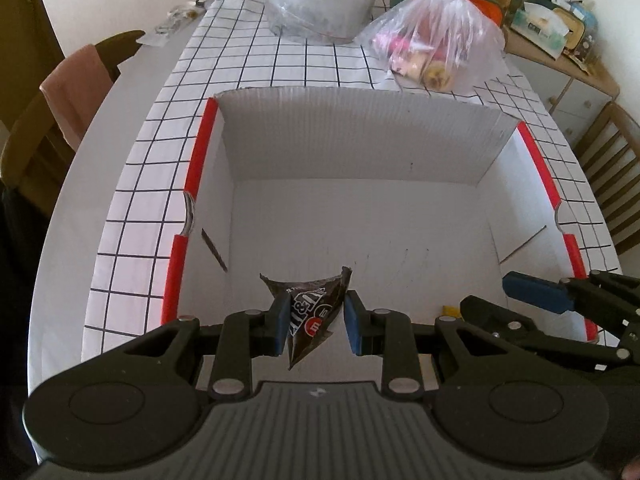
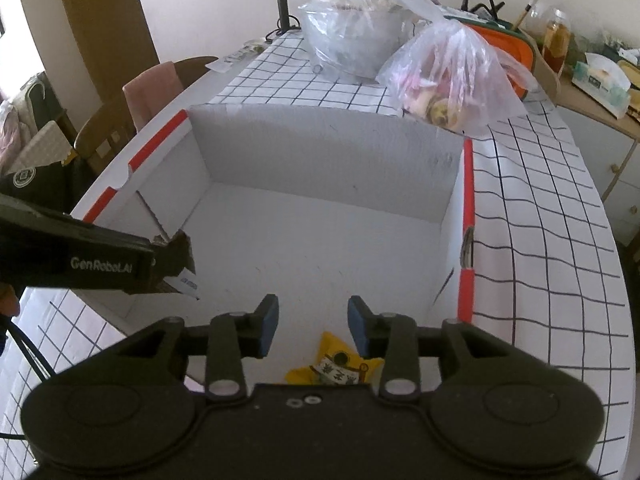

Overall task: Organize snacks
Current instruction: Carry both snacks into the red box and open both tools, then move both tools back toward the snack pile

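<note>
Where the box sits, a yellow packet lies inside.

A box sits on the table; behind it lie two bags.

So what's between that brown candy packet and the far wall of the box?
Nothing: the left wrist view shows only bare white box floor between the candy packet, which sits between the left gripper's fingers, and the far wall.
</note>
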A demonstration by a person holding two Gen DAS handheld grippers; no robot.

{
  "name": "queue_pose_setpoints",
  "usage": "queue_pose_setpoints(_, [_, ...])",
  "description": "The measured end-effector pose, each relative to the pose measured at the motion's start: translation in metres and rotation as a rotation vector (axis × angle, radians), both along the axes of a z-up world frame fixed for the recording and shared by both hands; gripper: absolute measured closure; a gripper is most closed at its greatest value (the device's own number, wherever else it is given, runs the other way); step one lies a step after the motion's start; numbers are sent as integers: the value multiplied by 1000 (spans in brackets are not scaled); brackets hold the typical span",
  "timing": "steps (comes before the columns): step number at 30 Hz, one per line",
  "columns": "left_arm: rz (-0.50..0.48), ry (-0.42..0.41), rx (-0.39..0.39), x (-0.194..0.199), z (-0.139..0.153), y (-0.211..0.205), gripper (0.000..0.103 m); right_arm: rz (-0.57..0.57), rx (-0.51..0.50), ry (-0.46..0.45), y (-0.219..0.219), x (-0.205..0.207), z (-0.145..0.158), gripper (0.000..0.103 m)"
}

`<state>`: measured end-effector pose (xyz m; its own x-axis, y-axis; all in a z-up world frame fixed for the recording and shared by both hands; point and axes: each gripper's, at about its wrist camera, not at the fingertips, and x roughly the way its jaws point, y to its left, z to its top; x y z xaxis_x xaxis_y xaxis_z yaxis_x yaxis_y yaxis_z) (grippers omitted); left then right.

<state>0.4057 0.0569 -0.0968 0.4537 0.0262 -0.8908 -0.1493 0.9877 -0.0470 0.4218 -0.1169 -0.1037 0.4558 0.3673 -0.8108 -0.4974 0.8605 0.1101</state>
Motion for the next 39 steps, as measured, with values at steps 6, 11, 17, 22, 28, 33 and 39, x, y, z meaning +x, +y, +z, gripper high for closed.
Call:
queue_pose_setpoints(6, [-9, -18, -11, -4, 7, -3, 75, -14, 28, -13, -8, -5, 12, 58])
queue_pose_setpoints(11, [-22, -38, -23, -12, 18, -7, 74, -34, 54, -46, -19, -14, 32, 53])
queue_pose_setpoints(17, [-38, -89, -34, -30, 41, -11, 72, -58, 83, -79, -30, -31, 56, 45])
queue_pose_setpoints(22, [-45, -144, -40, -52, 60, -13, 52, -62, 108, -107, -34, -53, 74, 38])
queue_pose_setpoints(28, [-65, -185, -35, -84, 79, -16, 47, -53, 135, -141, -38, -81, 94, 27])
queue_pose_setpoints(33, [-75, -213, -38, -112, 90, -17, 43, -56, 155, -153, -40, -105, 104, 18])
queue_pose_setpoints(39, [-92, -246, -35, -147, 100, -15, 36, -44, 172, -165, -44, -135, 114, 13])
